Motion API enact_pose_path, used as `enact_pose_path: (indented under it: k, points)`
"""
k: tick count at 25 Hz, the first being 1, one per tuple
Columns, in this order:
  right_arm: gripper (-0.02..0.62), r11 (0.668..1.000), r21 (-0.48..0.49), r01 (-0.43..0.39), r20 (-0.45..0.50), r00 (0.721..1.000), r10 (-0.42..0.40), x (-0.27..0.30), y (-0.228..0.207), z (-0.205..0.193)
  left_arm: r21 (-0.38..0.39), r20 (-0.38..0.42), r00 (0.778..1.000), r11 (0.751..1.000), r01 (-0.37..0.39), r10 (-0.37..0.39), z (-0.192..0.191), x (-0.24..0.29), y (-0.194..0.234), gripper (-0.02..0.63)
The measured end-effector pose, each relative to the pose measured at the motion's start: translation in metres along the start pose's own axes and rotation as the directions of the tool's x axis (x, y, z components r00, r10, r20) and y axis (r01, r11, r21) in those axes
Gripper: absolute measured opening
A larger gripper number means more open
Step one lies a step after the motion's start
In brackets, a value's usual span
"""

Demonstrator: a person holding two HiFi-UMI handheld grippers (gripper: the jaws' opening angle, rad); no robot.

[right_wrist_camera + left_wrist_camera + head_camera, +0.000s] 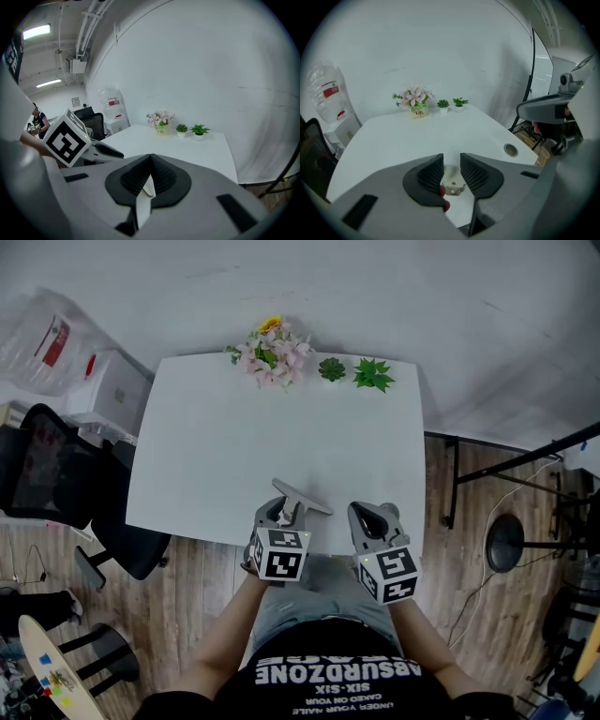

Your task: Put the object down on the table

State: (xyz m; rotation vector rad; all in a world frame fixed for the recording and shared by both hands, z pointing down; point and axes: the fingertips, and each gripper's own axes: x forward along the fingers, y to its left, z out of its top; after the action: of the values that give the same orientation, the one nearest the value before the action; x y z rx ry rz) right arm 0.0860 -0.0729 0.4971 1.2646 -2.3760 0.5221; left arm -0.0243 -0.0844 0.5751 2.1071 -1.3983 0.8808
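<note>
A small grey metal bracket point(306, 498) sits at the tip of my left gripper point(286, 509), just above the near edge of the white table point(206, 446). In the left gripper view the bracket point(453, 184) spans the narrow gap between the two dark ribbed pads, and my left gripper point(451, 169) is shut on it. A red bit shows beside the left pad. My right gripper point(372, 514) hovers to the right over the table's near edge. Its pads meet, so my right gripper point(150, 162) is shut with nothing held.
A pot of pink flowers point(272, 352) and two small green plants point(332, 369) point(373, 374) stand along the table's far edge. A round cable grommet point(511, 149) is set into the tabletop. A black office chair point(56, 474) stands to the left, and a floor stand point(506, 540) to the right.
</note>
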Motion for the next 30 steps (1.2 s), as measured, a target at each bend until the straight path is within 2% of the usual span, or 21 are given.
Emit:
enact_pose_path:
  k: [3,6,13,23,30]
  points:
    - [0.000,1.000,-0.001,0.002,0.004,1.000,-0.002,-0.003,0.001,-0.002,-0.006,0.053,0.998,1.000,-0.030,0.030,0.010,-0.012,0.003,0.039]
    - [0.000,1.000,0.001,0.009,0.008,1.000,-0.009,-0.006,0.001,-0.004,-0.019,0.092,0.995,0.999,-0.041,0.042,0.017,-0.024,0.004,0.010]
    - [-0.002,1.000,0.012,0.008,0.042,0.999,-0.008,-0.012,0.007,0.002,-0.087,0.167,0.985,0.996,-0.023,0.037,0.039,-0.054,0.006,0.006]
    - [-0.002,1.000,0.006,-0.008,0.088,0.996,0.007,-0.018,0.021,0.009,-0.088,0.247,0.969,0.996,-0.011,0.033,0.049,-0.080,0.007,0.006]
    - [-0.002,1.000,0.000,-0.016,0.089,0.996,0.016,-0.020,0.035,0.009,-0.088,0.262,0.965,0.996,0.006,0.018,0.049,-0.092,0.005,0.006]
